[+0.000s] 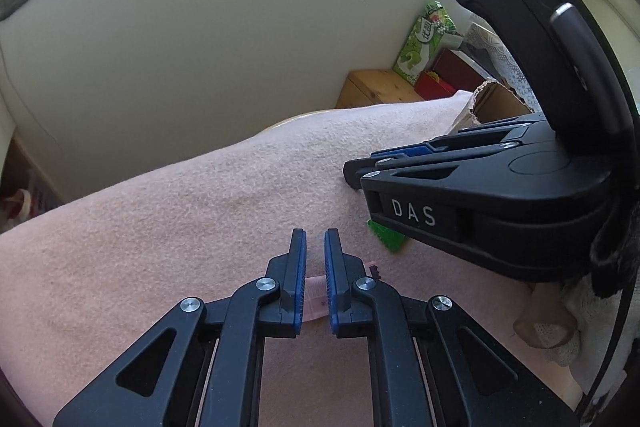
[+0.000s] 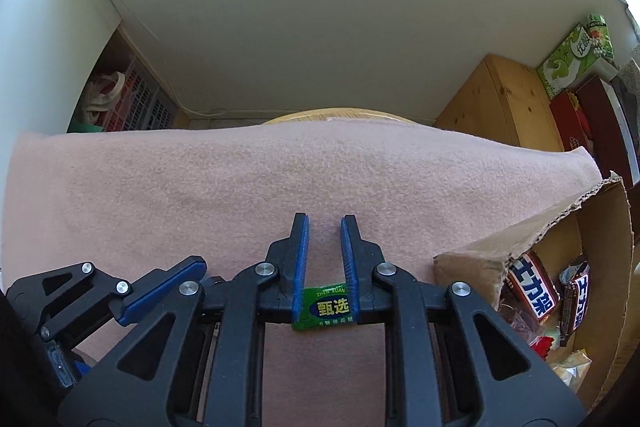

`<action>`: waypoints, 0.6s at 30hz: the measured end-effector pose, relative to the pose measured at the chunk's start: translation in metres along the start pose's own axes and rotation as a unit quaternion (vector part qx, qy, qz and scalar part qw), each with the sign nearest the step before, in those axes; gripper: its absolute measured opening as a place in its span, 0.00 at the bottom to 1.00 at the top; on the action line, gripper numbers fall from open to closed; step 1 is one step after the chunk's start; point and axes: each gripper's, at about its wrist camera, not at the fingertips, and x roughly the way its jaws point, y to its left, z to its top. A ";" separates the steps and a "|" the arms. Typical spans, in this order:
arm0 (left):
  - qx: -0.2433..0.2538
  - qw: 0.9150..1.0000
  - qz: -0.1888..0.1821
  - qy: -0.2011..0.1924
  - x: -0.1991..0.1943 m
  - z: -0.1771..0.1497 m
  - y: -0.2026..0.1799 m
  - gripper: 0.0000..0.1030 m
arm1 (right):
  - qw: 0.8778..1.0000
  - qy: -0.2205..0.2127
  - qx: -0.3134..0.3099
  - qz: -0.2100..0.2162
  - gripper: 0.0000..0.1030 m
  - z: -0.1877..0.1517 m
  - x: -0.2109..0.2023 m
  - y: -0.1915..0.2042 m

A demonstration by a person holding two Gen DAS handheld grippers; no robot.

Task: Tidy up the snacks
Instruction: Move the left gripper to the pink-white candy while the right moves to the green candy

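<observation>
One green packet (image 2: 325, 307), one pink packet (image 1: 316, 297), one cardboard box (image 2: 600, 227)

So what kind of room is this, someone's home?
Probably a home: a table draped in a pink blanket, a pine cabinet by the wall, and a cardboard box of snacks beside it.

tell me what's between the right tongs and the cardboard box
Only bare pink blanket, seen in the right wrist view, separates the right tongs from the cardboard box.

Green snack packet (image 2: 326, 307) sits low between the blue pads, flat over the pink blanket (image 2: 200, 187) — a pale pink packet (image 1: 316, 297) likewise; brown-wrapped bars (image 2: 534, 291) fill the cardboard box (image 2: 624, 227).
</observation>
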 end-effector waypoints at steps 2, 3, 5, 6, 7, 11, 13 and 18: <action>0.014 1.000 0.003 0.002 0.002 -0.002 -0.004 0.08 | 1.000 0.001 0.000 -0.004 0.16 -0.002 0.001 -0.002; 0.020 1.000 0.002 0.003 0.002 -0.003 -0.006 0.08 | 1.000 0.003 0.001 -0.005 0.16 -0.002 0.001 -0.001; 0.027 1.000 -0.006 0.010 0.002 -0.003 -0.009 0.08 | 1.000 0.005 0.001 -0.008 0.16 -0.009 -0.004 -0.004; 0.034 0.999 -0.004 0.012 0.001 -0.004 -0.011 0.07 | 1.000 0.005 -0.001 -0.011 0.16 -0.012 -0.004 -0.003; 0.043 0.999 -0.001 0.013 -0.001 -0.007 -0.013 0.07 | 1.000 0.005 -0.003 -0.012 0.16 -0.015 -0.005 -0.003; 0.058 0.998 0.007 0.013 -0.010 -0.020 -0.018 0.07 | 1.000 0.010 0.008 -0.002 0.16 -0.026 -0.009 -0.007; 0.063 0.998 0.013 0.013 -0.014 -0.026 -0.022 0.07 | 1.000 0.010 0.012 0.001 0.16 -0.033 -0.011 -0.008; 0.091 0.995 0.027 0.014 -0.029 -0.049 -0.030 0.07 | 1.000 0.010 0.023 0.013 0.16 -0.056 -0.019 -0.010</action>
